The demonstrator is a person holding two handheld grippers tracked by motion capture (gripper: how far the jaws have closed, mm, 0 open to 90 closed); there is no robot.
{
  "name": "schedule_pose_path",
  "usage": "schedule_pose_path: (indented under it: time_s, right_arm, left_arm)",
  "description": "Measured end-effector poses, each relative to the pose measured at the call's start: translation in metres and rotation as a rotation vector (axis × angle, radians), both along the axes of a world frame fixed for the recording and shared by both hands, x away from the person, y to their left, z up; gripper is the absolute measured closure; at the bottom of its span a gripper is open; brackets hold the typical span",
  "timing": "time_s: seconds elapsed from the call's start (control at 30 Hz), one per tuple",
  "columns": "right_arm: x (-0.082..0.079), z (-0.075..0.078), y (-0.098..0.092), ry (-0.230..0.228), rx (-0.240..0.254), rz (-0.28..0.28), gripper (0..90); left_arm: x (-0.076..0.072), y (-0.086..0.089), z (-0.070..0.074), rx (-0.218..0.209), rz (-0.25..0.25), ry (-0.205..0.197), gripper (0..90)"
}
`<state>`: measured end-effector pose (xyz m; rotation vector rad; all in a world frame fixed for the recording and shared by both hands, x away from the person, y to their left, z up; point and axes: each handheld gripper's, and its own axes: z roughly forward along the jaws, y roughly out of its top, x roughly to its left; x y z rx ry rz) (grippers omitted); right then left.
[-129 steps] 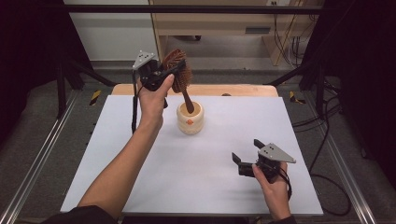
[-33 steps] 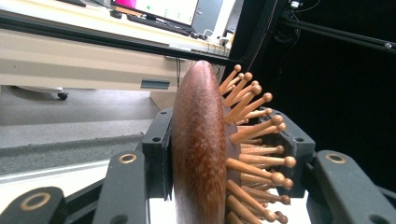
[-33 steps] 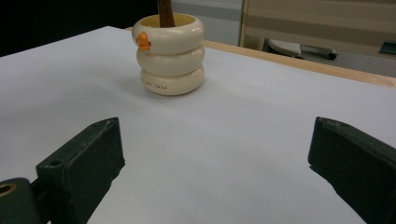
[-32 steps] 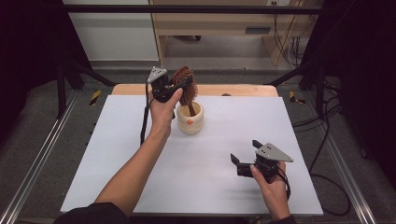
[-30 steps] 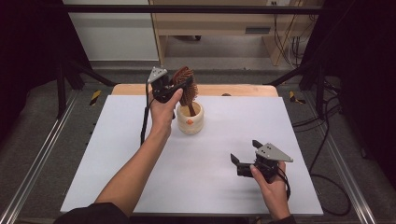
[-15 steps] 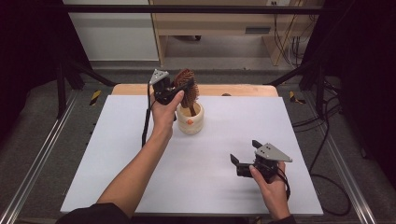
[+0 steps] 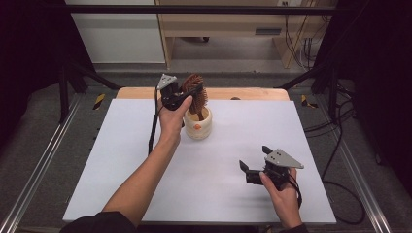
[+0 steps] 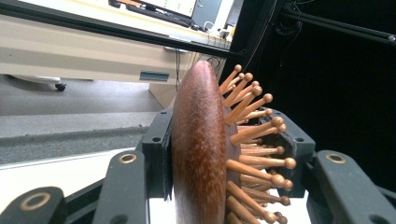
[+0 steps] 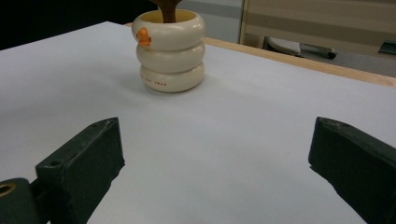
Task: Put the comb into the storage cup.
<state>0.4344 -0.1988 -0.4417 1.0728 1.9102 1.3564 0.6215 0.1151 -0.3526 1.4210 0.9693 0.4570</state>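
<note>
A brown wooden hairbrush (image 7: 196, 93) stands head up with its handle down inside a cream ringed cup (image 7: 198, 124) at the back middle of the white table. My left gripper (image 7: 187, 92) is shut on the brush head; in the left gripper view the dark wooden back (image 8: 200, 149) and ball-tipped pins (image 8: 254, 140) sit between the jaws. My right gripper (image 7: 253, 159) rests low near the table's front right, open, nothing between its jaws. In the right gripper view the cup (image 9: 168, 49) with an orange mark stands ahead at upper left, the brush handle (image 9: 167, 10) rising from it.
The white table (image 7: 121, 165) has a wooden strip (image 7: 252, 93) along its far edge. Metal rails (image 7: 34, 179) flank both sides. Beyond the far edge are a wooden desk (image 7: 233, 24) and cables (image 7: 340, 121) on the floor.
The left gripper has carried the brush rightwards and down, so its handle now sits deeper in the cup. In the last second it barely moved. The right gripper has stayed in place.
</note>
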Motion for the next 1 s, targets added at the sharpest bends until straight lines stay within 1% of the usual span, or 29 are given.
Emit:
schedule_pose_path:
  time_s: [0.03,0.3,0.43,1.0]
  right_arm:
    - [0.0,0.0,0.0,0.0,0.001,0.0,3.7]
    - [0.0002,-0.0001,0.0,0.0,-0.001,0.0,3.6]
    - [0.0002,-0.0002,0.0,0.0,-0.004,0.001,3.7]
    - [0.001,-0.0009,0.0003,0.007,-0.006,0.0,3.6]
  left_arm:
    - [0.0,0.0002,-0.0004,0.005,-0.003,0.002,49.0]
    - [0.0004,-0.0001,-0.0018,0.0,-0.003,0.003,49.1]
    - [0.0006,-0.0002,-0.0021,0.006,-0.005,0.005,49.0]
    - [0.0002,0.0004,-0.0086,-0.005,-0.005,0.014,49.0]
